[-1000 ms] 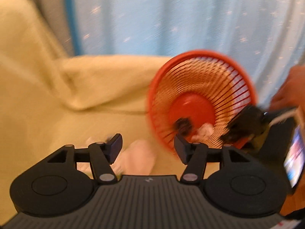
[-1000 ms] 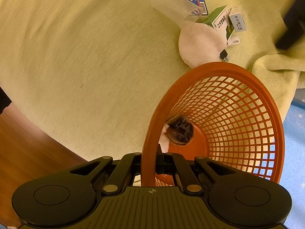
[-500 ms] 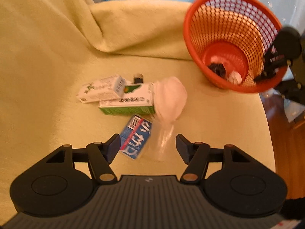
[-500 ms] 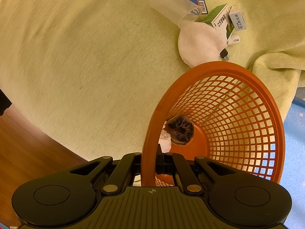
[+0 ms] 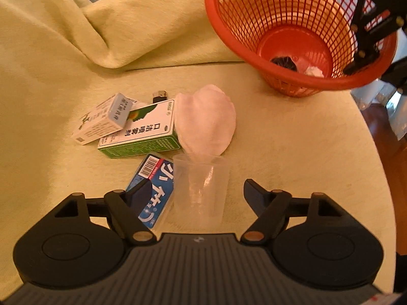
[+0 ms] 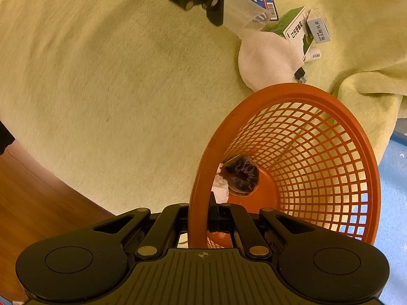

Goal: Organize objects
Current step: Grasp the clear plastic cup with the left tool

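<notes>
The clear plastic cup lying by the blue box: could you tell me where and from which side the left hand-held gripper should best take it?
Grip the clear plastic cup across its side wall, mid-body. It lies on its side between the open fingers of the left hand-held gripper, rim toward the white pouch. Come straight down, minding the blue box touching its left side.

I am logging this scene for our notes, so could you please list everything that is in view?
basket: one, orange mesh, tilted at the sofa edge
dark item: one, inside the basket
crumpled paper: one, white, inside the basket
boxes: two, green-white and white, overlapping on the cover
blue pack: one, beside the cup
plastic cup: one, clear, lying on its side
white cloth: one, beside the green-white box
lighter: one, behind the boxes
cover: one, yellow
left claw: open around the cup
right claw: shut on the basket rim
</notes>
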### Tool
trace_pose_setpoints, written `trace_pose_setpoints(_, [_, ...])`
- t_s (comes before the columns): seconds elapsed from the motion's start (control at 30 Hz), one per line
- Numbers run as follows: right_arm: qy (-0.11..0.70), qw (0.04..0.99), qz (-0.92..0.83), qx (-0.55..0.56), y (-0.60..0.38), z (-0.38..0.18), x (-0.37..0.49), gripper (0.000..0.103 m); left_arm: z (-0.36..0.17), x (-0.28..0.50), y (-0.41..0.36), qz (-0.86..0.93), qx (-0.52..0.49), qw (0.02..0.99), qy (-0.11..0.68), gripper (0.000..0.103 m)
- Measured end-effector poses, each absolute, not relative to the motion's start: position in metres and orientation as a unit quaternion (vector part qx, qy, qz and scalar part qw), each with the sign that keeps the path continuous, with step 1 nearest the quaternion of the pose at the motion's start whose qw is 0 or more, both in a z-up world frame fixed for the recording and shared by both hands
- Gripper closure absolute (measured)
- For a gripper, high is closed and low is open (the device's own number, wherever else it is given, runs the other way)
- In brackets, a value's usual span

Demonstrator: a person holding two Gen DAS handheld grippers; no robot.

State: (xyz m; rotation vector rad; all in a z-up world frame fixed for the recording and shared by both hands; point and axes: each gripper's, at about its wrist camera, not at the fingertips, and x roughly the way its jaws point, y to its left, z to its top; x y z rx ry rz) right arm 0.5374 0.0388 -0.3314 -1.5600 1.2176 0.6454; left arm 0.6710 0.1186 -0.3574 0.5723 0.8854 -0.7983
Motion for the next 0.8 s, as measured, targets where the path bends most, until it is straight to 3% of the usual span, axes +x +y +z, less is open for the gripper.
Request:
trace_pose_setpoints(0.23, [0.504,0.506,0.269,-0.647,0.039,-0.331,0.537,0.103,-0.365,0.674,0.113,-0.37,0.262,0.791,0.412,0.029])
trace_pose_setpoints(0.5, [0.503,0.505,0.27,-0.647,0.039,-0.33,0.536,0.103,-0.369,0.677,0.108,-0.368,0.268,0.789,0.414,0.037])
trace_pose_setpoints(0.67, [0.502,0.506,0.27,-0.647,0.039,-0.33,0.534,0.103,-0.372,0.676,0.105,-0.363,0.272,0.786,0.421,0.055])
trace_pose_setpoints(0.8, [0.502,0.506,0.27,-0.647,0.037,-0.331,0.534,0.103,-0.373,0.675,0.105,-0.361,0.27,0.787,0.421,0.055])
